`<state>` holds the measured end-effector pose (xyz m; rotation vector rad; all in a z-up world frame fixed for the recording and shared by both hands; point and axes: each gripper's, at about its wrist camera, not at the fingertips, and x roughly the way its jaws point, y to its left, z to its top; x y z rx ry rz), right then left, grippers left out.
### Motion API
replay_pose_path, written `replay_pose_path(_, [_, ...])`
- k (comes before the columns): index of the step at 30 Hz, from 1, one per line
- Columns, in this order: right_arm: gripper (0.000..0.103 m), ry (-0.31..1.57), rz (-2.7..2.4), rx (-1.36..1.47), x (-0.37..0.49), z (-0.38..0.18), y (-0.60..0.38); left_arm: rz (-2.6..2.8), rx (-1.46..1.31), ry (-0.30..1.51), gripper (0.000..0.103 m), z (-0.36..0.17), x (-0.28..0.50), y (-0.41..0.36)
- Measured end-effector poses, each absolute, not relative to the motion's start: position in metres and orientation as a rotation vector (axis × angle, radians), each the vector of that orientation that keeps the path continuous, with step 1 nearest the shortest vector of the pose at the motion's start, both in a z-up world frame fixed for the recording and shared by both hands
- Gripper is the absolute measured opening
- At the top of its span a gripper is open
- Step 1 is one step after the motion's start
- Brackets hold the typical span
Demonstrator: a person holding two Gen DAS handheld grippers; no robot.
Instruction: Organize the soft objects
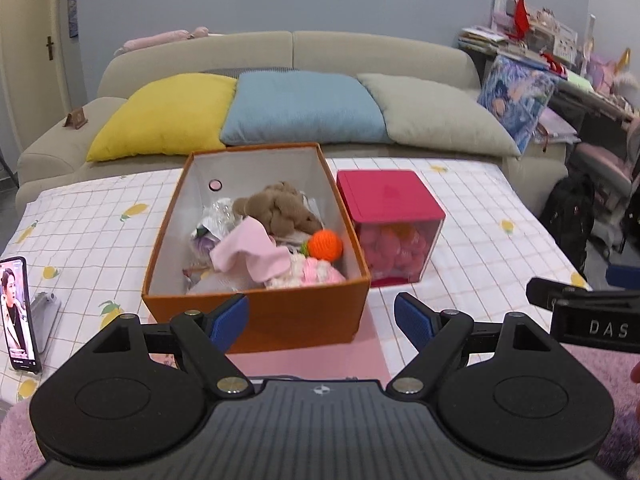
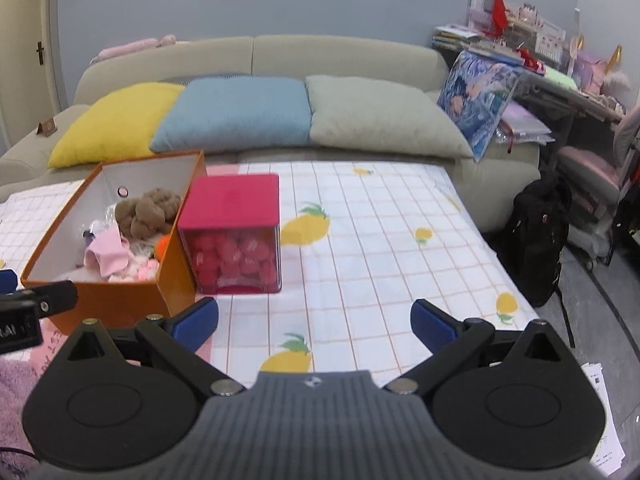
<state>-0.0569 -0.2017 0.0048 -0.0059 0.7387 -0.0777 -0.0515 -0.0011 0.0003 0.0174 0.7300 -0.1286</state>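
A living room with a grey-blue wall holds a low table (image 2: 380, 240) spread with a white checked cloth printed with yellow lemons, and the work sits on its left half.

Nearest the left wrist camera, the left gripper (image 1: 322, 318) has its blue-padded fingers spread wide with nothing between them, poised just short of the front wall of the box. The right gripper (image 2: 314, 322) is likewise spread and empty, over bare cloth to the right of both containers.

Just beyond the left gripper stands the open orange cardboard box with a white lining (image 1: 256, 316), resting partly on a flat pink sheet (image 1: 320, 360). Inside lie the soft things: a crumpled pale pink cloth (image 1: 250, 254), a round orange crocheted ball (image 1: 326, 245), a pink and cream knitted piece (image 1: 312, 274), and further back a knobbly brown plush toy (image 1: 280, 210) amid some crinkled clear wrapping. Touching the box's right wall is a cube-shaped clear plastic container with a solid magenta lid (image 1: 390, 196), packed with fuzzy pink pompoms. A phone (image 1: 16, 312) stands propped at the table's left edge.

Behind the table runs a beige sofa (image 1: 292, 48) with yellow, blue and grey cushions.

This looks like the approach to a pick: the next move probably calls for the left gripper to reach over the box's front rim and close gently on one yielding item, the pink cloth being nearest.
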Motion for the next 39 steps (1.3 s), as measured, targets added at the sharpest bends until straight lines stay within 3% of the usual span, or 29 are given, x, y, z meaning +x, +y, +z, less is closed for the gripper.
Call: replay_pose_path(39, [0.1, 0.701, -0.06, -0.016, -0.0583, 0.0099, -0.1962, -0.134, 0.015, 0.719, 0.097, 0.004, -0.0518, 0.0018])
